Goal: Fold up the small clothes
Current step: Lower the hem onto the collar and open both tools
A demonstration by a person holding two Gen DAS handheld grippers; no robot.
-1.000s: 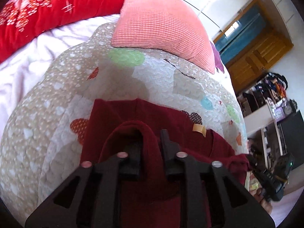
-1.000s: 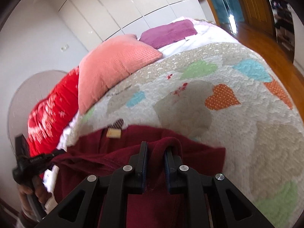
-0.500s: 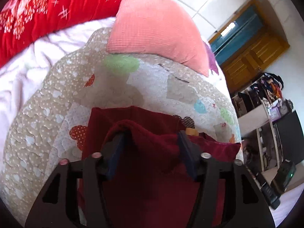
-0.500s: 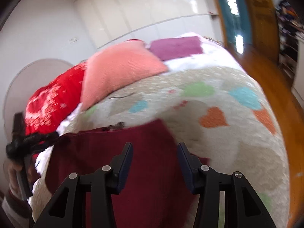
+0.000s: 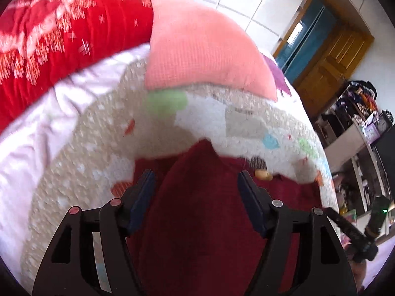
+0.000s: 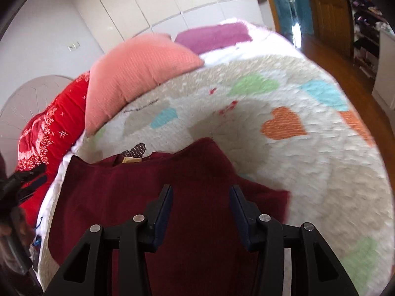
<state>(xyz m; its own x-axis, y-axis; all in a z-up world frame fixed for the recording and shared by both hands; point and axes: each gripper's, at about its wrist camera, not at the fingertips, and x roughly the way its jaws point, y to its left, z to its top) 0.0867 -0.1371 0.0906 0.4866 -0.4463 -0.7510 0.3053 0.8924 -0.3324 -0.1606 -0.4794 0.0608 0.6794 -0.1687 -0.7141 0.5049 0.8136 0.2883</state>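
Note:
A dark red garment (image 5: 197,197) lies folded on the heart-patterned quilt (image 5: 98,143). It also shows in the right wrist view (image 6: 153,187), with a tan neck label (image 6: 132,159) at its far edge. My left gripper (image 5: 196,176) is open, its jaws wide apart above the folded-over cloth, holding nothing. My right gripper (image 6: 200,192) is open too, above the garment's right part. The right gripper also shows at the left wrist view's lower right (image 5: 355,231).
A pink pillow (image 5: 202,49) and a red blanket (image 5: 61,37) lie at the head of the bed. A purple pillow (image 6: 212,37) lies farther back. The quilt (image 6: 308,148) extends right to the bed edge, with wooden floor (image 6: 328,59) and shelves (image 5: 355,113) beyond.
Both grippers were shut on the red garment a second ago. They have opened and let the cloth drop onto the garment, and both have pulled back a little.

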